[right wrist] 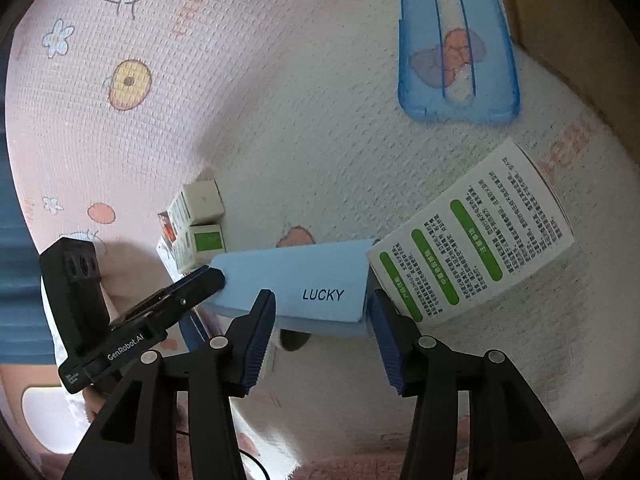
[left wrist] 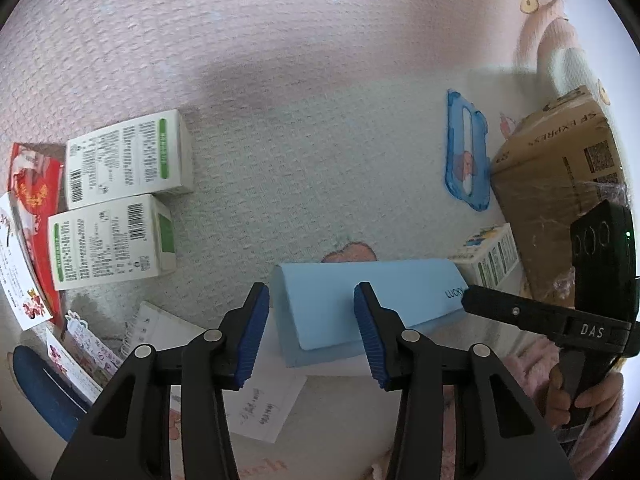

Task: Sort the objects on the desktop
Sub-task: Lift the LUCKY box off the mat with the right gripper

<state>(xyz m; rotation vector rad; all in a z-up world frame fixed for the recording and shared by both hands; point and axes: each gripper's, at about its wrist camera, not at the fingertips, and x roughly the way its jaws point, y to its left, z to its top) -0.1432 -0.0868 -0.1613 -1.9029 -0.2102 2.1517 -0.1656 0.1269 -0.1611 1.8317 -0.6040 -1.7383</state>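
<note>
One light blue rectangular case printed "LUCKY" [left wrist: 360, 312] lies on a desk covered by a pale textured cloth with cartoon prints [left wrist: 280, 120]. Left of the case, two white cartons with green labels and barcodes [left wrist: 124, 160] sit side by side, touching; a red printed packet [left wrist: 36, 200] lies just beyond them. Right of the case stands a third white carton with green bands [right wrist: 472, 252], touching the case's end, with one brown cardboard shipping box [left wrist: 560, 184] behind it. One translucent blue plastic tray [right wrist: 456, 44] lies beyond the case, beside the cardboard box. A white handwritten paper sheet [left wrist: 260, 408] lies under the case's near edge.

The left gripper [left wrist: 312, 332] has its blue-padded fingers spread wide, straddling the case's left part and gripping nothing. The right gripper [right wrist: 322, 340] is likewise wide open around the case's "LUCKY" end; whether its fingers touch the case is unclear.
</note>
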